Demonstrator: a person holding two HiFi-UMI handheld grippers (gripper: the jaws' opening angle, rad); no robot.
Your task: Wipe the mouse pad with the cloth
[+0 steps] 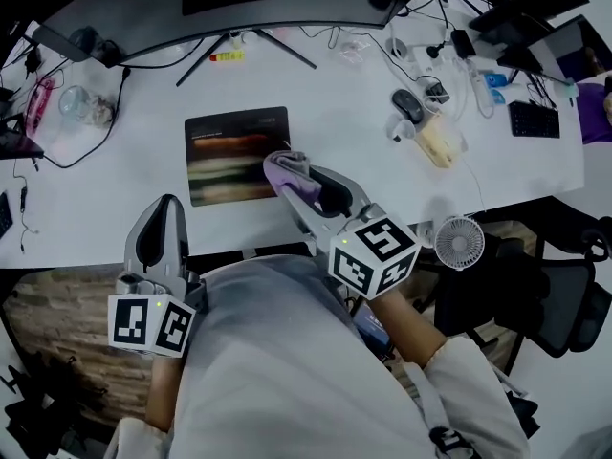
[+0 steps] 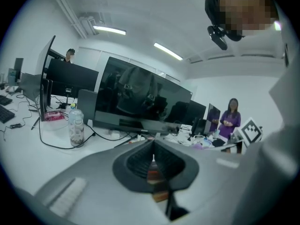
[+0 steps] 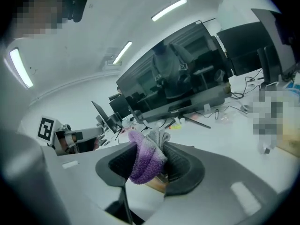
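A dark mouse pad (image 1: 234, 151) lies flat on the white desk (image 1: 124, 208), in front of the monitor stand. My right gripper (image 1: 298, 184) is shut on a purple and grey cloth (image 1: 290, 172), which sits over the pad's near right corner. In the right gripper view the cloth (image 3: 146, 159) bulges up from between the jaws. My left gripper (image 1: 161, 220) hangs at the desk's front edge, left of the pad and apart from it. Its jaws stand together in the left gripper view (image 2: 152, 149) with nothing held.
A monitor stand (image 1: 247, 41) and a yellow marker (image 1: 228, 56) lie behind the pad. To the right are a mouse (image 1: 408, 105), cables, a keyboard (image 1: 534, 120) and a small fan (image 1: 460, 241). A bottle (image 2: 76, 125) stands at the left. A chair (image 1: 535, 295) is off the desk's right.
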